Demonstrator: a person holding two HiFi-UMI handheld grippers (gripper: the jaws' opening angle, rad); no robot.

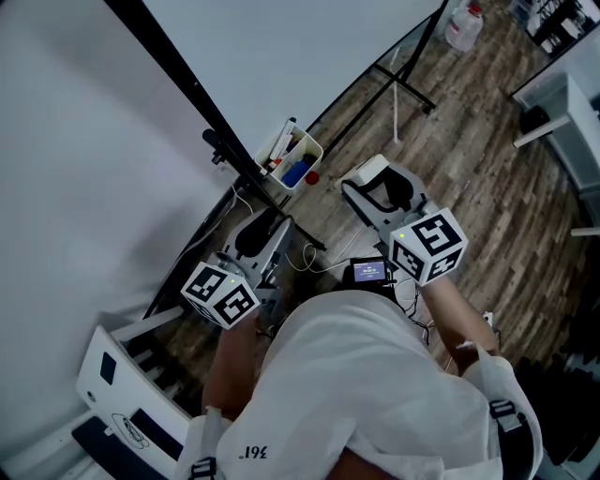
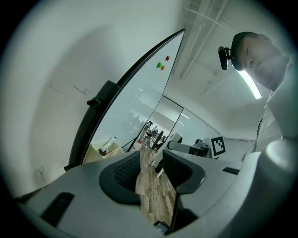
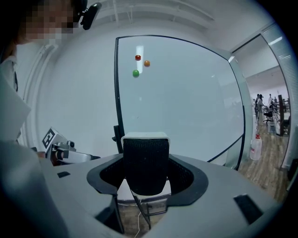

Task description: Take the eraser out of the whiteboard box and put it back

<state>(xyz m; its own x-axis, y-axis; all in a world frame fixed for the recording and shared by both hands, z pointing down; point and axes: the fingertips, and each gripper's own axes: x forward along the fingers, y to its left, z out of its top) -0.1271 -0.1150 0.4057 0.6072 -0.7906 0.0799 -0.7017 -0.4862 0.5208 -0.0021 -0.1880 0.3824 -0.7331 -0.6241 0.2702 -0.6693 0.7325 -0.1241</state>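
Observation:
My right gripper (image 1: 377, 185) is shut on the eraser (image 3: 145, 162), a block with black felt and a white back (image 1: 368, 170), held in the air in front of the whiteboard (image 3: 186, 93). The whiteboard box (image 1: 302, 152) hangs on the board's lower frame, up and to the left of the eraser. It holds markers and a blue object. My left gripper (image 1: 261, 228) stands open with nothing in it, low beside the board's frame. The left gripper view shows only floor between its fingers (image 2: 123, 169), with the box (image 2: 103, 151) off to the left.
The whiteboard stand's black legs (image 1: 405, 84) spread over the wood floor. A plastic jug (image 1: 463, 26) stands at the far end. A small screen (image 1: 368, 273) and cables lie on the floor near my feet. A white rack (image 1: 117, 361) sits at lower left. Three magnets (image 3: 139, 65) stick to the board.

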